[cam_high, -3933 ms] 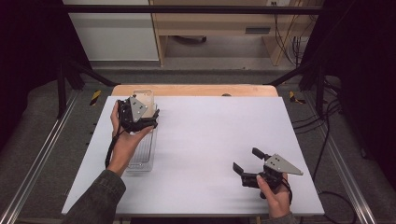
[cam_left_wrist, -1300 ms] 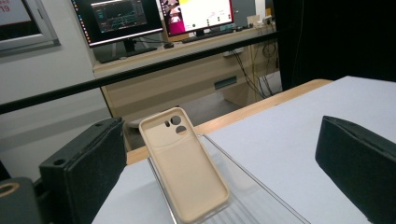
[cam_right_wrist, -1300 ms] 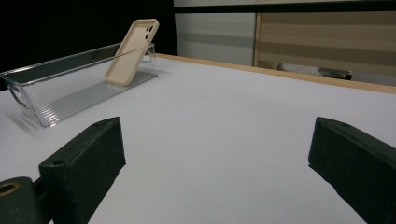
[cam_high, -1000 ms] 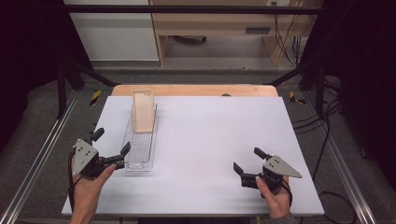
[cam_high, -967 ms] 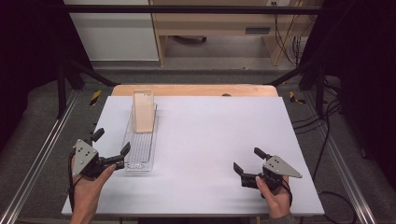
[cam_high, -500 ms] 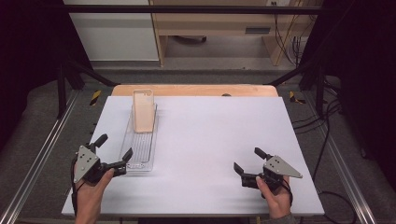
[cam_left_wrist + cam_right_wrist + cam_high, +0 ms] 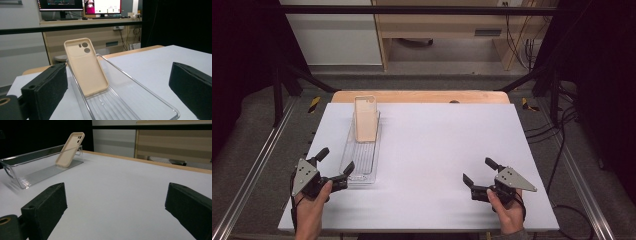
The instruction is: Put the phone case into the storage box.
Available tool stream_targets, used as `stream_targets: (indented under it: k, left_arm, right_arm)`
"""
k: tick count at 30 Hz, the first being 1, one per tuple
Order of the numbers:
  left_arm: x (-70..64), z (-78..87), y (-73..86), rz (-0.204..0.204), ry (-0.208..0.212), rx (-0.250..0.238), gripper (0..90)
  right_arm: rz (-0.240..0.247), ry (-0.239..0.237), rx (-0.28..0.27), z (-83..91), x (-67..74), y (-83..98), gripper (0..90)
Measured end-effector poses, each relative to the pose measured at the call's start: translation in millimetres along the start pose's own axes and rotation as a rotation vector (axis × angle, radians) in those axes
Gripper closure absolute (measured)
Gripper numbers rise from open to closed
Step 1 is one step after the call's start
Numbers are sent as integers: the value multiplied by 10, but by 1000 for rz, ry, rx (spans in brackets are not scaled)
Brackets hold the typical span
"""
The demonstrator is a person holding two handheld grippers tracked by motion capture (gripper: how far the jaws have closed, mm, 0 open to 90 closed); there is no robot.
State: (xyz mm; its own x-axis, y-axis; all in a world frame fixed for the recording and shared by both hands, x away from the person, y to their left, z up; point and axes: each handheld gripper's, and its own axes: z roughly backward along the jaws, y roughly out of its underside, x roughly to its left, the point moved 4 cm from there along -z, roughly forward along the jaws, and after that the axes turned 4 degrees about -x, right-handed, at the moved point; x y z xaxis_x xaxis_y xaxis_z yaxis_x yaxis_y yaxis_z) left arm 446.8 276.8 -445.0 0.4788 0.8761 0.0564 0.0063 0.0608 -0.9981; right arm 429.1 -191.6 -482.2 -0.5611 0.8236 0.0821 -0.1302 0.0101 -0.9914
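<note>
High view: left claw at 7 o'clock on the worktop, jaws spread wide, nothing between them. One jaw tip sits right at the near end of the clear tray; can't tell if it touches. Right claw at 5 o'clock, jaws equally wide apart, empty, well clear of the tray.

Left hand comes up from the bottom edge, claw low over the worktop, jaws aimed toward 2 o'clock at the tray end. Right hand also from the bottom edge, claw low, jaws aimed toward 10 o'clock.

Phone case, beige, stands tilted inside the far end of the tray, top leaning on the far wall, around 11 o'clock on the worktop. Left claw view: case dead ahead between the jaws, camera cutouts at top, bottom edge on the ribbed tray floor. Right claw view: tray and case at 10 o'clock, far off.

Worktop is white, wooden strip along the far edge. Metal frame rails on both sides, cables at right, monitors on a bench behind.
</note>
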Motion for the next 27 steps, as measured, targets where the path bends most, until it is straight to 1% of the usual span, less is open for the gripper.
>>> stream_targets:
  k: [3, 5, 8, 13, 16, 17, 19, 23, 25, 27]
  left_arm:
    - [5, 18, 34, 12, 1, -5, 18]
    - [-1, 25, 53, 12, 4, -6, 19]
    - [-25, 37, 74, -1, 12, -5, 19]
    - [-61, 58, 104, 0, 25, -13, 18]
    - [-84, 71, 140, 12, 33, -14, 18]
    - [-89, 76, 154, 14, 33, -8, 19]
    - [-92, 98, 172, 28, 18, -11, 19]
    - [-86, 140, 178, 25, 14, -10, 18]
    - [-72, 152, 173, 32, 15, -16, 18]
    - [-59, 154, 186, 36, 20, -11, 19]
  right_arm:
    - [10, -3, -2, 3, -7, 0, 39]
    - [9, 3, -5, 10, -13, -4, 40]
    - [18, 17, -16, 31, -33, -22, 43]
    - [33, 27, -22, 58, -80, -18, 42]
    - [55, 27, -27, 67, -106, -12, 39]
    - [70, 30, -33, 71, -118, -10, 38]
    - [88, 40, -46, 83, -140, -10, 36]
    - [118, 51, -62, 110, -185, -4, 35]
    - [137, 57, -62, 118, -209, 8, 36]
    - [150, 62, -61, 119, -228, 23, 36]
